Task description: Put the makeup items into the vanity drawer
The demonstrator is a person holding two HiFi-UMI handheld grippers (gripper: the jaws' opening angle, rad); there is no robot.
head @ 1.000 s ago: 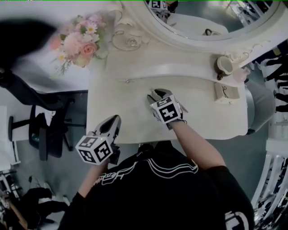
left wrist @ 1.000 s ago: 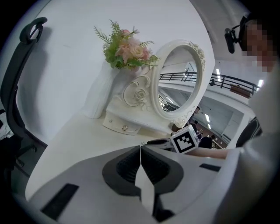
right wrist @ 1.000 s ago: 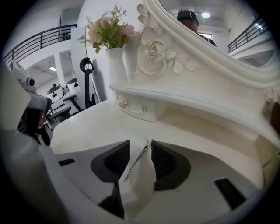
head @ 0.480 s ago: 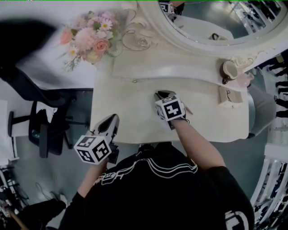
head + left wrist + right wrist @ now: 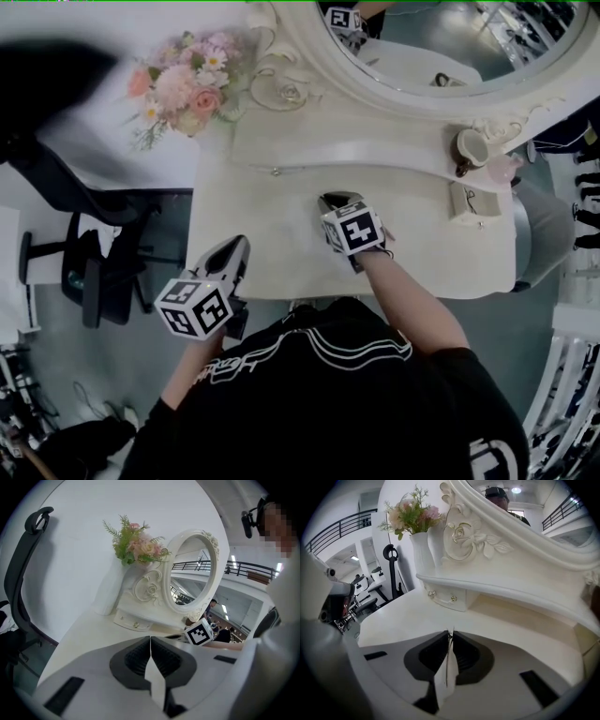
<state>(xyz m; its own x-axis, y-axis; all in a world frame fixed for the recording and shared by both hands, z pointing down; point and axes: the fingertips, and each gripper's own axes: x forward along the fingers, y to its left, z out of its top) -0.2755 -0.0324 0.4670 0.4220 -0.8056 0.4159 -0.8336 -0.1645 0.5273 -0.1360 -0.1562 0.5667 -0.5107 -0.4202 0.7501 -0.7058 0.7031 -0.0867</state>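
My right gripper [image 5: 330,200] hovers over the middle of the white vanity top [image 5: 281,244], pointing at the small drawer [image 5: 446,597] under the mirror shelf. Its jaws are closing, nearly together, with nothing between them [image 5: 450,633]. The drawer is closed; its knob [image 5: 274,171] shows in the head view. My left gripper [image 5: 238,247] sits at the table's front left edge, shut and empty [image 5: 150,639]. Makeup items stand at the far right: a cup [image 5: 467,145], a pink item [image 5: 503,168] and a small box [image 5: 466,200].
An oval mirror [image 5: 441,37] in an ornate white frame rises behind the shelf. A vase of pink flowers [image 5: 183,86] stands at the back left corner. A black office chair [image 5: 84,244] is on the floor left of the vanity.
The right gripper's jaws have come together from clearly apart, staying at about the same spot over the table. The left gripper has hardly moved.
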